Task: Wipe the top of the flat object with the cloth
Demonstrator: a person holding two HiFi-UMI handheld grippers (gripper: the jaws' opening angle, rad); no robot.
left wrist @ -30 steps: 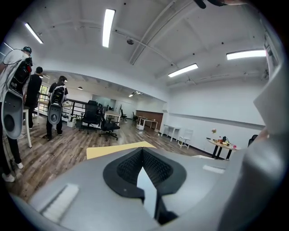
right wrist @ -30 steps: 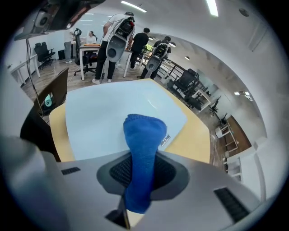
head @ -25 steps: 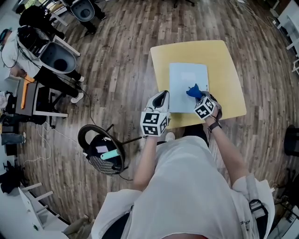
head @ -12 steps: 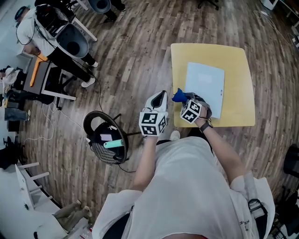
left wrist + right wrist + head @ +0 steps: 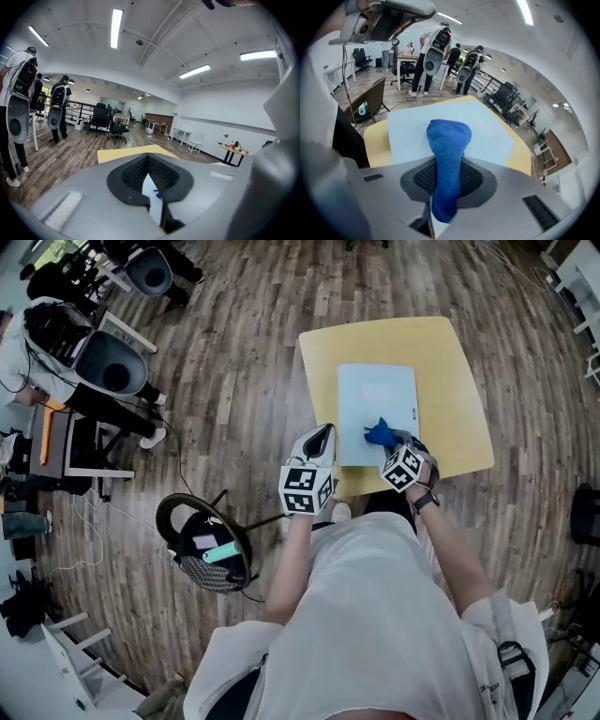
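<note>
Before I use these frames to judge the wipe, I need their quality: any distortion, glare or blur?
Head view: strong fisheye, floorboards bow around the table, but lighting is even and the cloth over the flat sheet is sharp. Right gripper view: dark round vignette, cloth weave crisp. Left gripper view: same vignette, ceiling strip lights blown out.

Floored throughout in brown wood planks [image 5: 244, 362], loose cables [image 5: 89, 521] trailing across. Furnished close by with yellow square-topped table [image 5: 459, 418], corners rounded; black round-rimmed stand [image 5: 202, 540] just beside. Farther off: black office chairs [image 5: 101, 118], white desks [image 5: 185, 136], white chairs [image 5: 198, 140], dark railing [image 5: 77, 112]. Walled in white [image 5: 225, 110]. Roofed by white ceiling [image 5: 154, 47]; lit by long strip lights [image 5: 115, 28]. Peopled at far side by standing group [image 5: 58, 105].
</note>
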